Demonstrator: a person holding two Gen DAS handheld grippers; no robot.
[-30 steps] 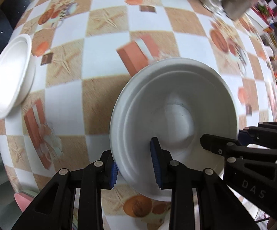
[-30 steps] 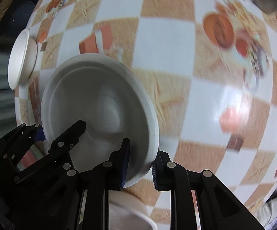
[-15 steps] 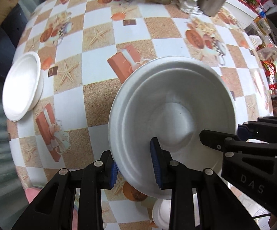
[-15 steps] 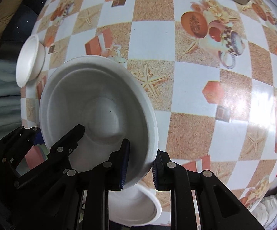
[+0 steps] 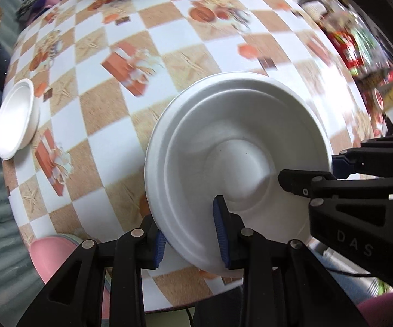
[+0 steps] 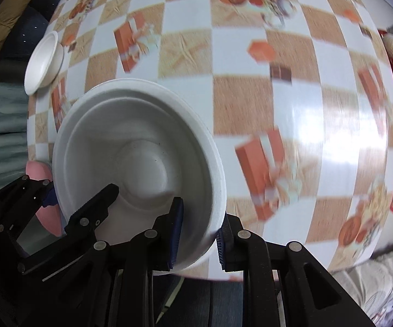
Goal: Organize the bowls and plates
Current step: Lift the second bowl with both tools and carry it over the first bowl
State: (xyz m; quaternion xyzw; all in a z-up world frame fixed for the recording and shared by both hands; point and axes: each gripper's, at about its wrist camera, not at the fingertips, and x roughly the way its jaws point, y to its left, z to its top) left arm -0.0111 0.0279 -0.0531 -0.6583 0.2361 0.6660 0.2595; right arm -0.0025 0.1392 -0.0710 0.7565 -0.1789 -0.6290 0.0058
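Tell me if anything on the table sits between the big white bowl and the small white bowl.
Nothing visible does. Only bare checked tablecloth lies between the big white bowl, gripped by both claws, and the small white bowl at the table edge.

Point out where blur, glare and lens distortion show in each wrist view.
Left wrist view: the far clutter is motion-smeared, the large white bowl stays sharp. Right wrist view: the tablecloth is streaked, with a glare patch at right. Both fisheyes bulge the table.

Blurred clutter [image 5: 357, 43] beyond table edge
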